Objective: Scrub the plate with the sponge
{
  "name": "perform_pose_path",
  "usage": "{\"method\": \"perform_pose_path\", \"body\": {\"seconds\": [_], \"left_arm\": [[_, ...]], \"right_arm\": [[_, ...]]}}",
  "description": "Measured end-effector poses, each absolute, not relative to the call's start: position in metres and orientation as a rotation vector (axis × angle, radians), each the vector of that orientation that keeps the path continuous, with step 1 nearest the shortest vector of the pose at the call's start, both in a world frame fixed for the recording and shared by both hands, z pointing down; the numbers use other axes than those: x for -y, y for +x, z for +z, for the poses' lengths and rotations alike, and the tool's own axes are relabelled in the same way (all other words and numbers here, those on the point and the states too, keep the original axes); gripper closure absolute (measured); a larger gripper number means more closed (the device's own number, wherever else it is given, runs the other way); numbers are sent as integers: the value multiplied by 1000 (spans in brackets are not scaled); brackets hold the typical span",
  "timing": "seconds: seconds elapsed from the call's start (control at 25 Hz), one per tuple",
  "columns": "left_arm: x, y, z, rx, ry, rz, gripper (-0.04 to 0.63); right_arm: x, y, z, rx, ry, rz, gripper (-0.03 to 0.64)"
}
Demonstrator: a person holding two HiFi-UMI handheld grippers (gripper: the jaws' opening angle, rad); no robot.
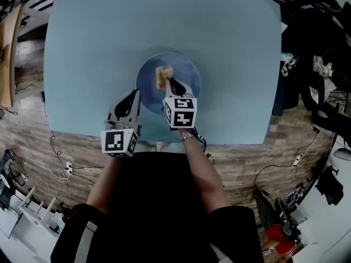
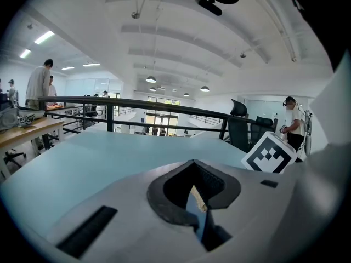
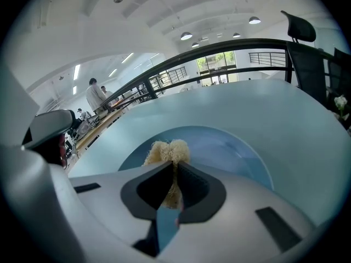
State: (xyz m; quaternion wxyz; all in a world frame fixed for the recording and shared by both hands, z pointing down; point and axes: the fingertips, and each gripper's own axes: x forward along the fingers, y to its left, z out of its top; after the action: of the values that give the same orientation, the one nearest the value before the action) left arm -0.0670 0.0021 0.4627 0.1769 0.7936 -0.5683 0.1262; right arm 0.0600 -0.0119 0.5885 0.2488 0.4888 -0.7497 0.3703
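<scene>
Pinching sponge point(image 3: 167, 151) in right gripper point(image 3: 175, 167) fingers over plate point(image 3: 233, 147) | left gripper point(image 2: 192, 167) fingers together

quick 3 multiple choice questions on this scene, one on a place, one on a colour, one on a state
1. Where is the sponge?
a) on the floor
b) over the plate, at the tip of the right gripper
c) at the table's far edge

2. What colour is the plate?
a) white
b) red
c) blue

3. How do the right gripper's jaws stand?
a) shut on the sponge
b) wide apart and empty
c) shut on a fork

Key: 1 b, since the head view shows the sponge above the plate's middle. 2 c, since the plate reads blue in both the head view and the right gripper view. 3 a, since the right gripper view shows the tan fibres pinched between the jaws.
</scene>
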Motion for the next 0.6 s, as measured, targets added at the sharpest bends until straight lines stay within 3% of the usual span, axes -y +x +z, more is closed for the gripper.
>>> {"method": "perform_pose_path", "body": {"seconds": [0.6], "left_arm": [[1, -51, 461, 1568, 2281, 349, 594]], "right_arm": [[10, 103, 587, 1969, 1436, 1001, 589]]}}
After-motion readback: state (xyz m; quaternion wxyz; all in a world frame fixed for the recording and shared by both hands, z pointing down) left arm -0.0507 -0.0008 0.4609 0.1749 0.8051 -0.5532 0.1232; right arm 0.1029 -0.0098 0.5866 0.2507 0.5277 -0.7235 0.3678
